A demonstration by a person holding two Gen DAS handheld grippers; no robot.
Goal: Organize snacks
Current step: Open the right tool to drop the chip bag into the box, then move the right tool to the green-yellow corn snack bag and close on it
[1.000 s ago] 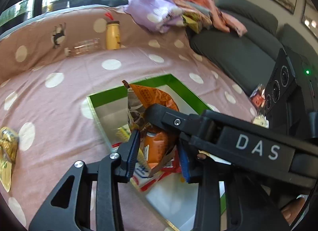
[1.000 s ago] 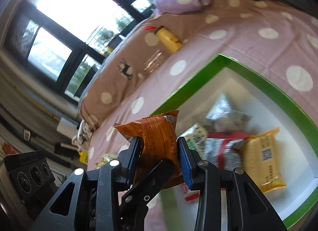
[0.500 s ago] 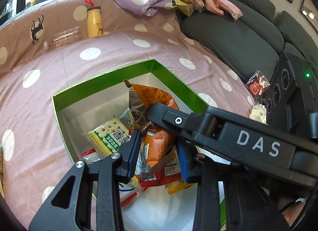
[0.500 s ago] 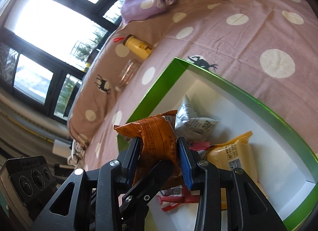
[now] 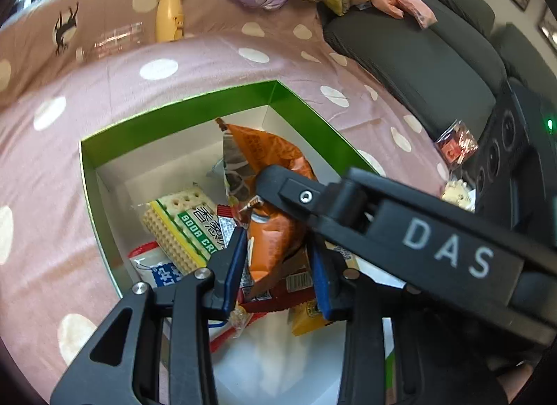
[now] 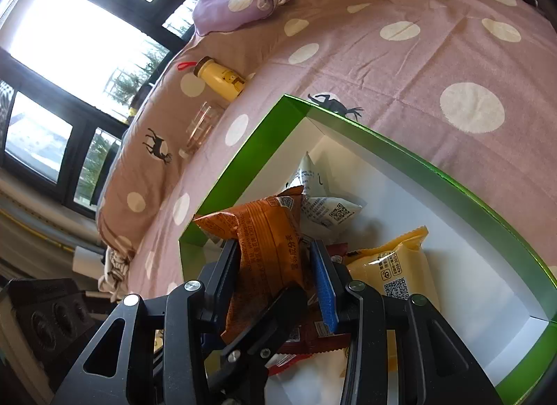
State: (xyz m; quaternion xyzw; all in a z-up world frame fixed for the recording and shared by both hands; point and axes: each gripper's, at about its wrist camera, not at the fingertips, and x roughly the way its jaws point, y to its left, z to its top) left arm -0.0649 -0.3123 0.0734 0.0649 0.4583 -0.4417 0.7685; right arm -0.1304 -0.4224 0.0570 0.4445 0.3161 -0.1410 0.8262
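Held item: orange snack packet (image 6: 264, 248), crinkled foil with printed text and a serrated end seal; both grippers grip it, above the box interior.
Right gripper (image 6: 275, 276): jaws narrowly parted, pressed on the packet's sides.
Left gripper (image 5: 275, 265): jaws narrowly parted, clamped on the packet's lower part; the right gripper's black finger crosses in front of it.
Box (image 5: 174, 116): green outside, white inside, open top, resting on the bed.
Box contents: soda cracker pack (image 5: 181, 227), yellow packet (image 6: 393, 265), white packet (image 6: 323, 203), red wrappers, heaped toward the near side.
Open room: bare white floor along the far walls and far corner.
Bed cover (image 6: 417, 56): pink with white dots, flat around the box.
Outlying items: yellow bottle (image 5: 169, 15), clear glass bottle (image 5: 111, 41) lying down, well apart from the box; grey sofa (image 5: 417, 67) beside the bed.
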